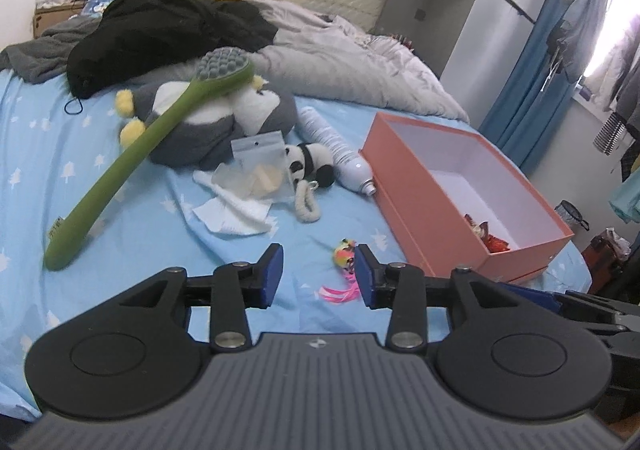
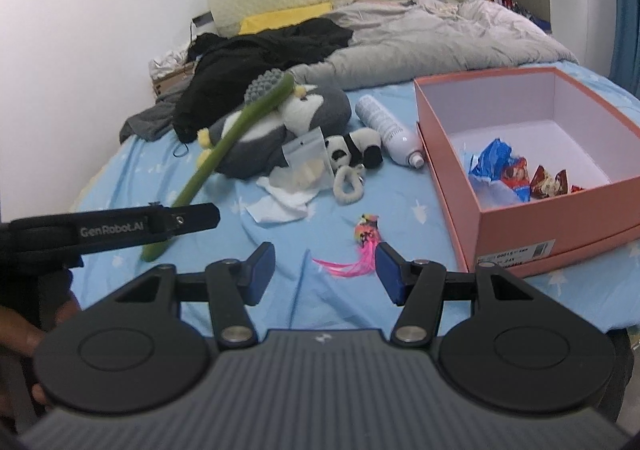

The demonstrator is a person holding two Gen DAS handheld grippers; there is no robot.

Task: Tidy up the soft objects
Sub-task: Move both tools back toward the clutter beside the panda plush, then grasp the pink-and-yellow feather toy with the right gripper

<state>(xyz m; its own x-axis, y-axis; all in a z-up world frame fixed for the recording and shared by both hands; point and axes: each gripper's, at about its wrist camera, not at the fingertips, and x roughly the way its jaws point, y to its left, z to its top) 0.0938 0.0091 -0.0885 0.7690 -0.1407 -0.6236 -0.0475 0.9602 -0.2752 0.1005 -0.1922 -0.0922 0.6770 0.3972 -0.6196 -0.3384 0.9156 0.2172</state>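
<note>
A: Big blue bed (image 1: 100, 186), pink box (image 1: 404, 194) on its right side. What's in the way?

B: Long green brush (image 1: 132, 166) leaning over the grey penguin plush (image 1: 224, 122), then a white bottle (image 1: 340, 150), panda plush (image 1: 308, 164), and a pink feather toy (image 1: 346, 254) right ahead.

A: Your tongs?

B: Left tongs (image 1: 318, 276) and right tongs (image 2: 322, 274) both gaping, empty. Only my right view shows the snack packets (image 2: 520, 174) in the box.

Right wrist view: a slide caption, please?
Open right gripper above a pink feather toy, beside an orange box on the bed.
</note>
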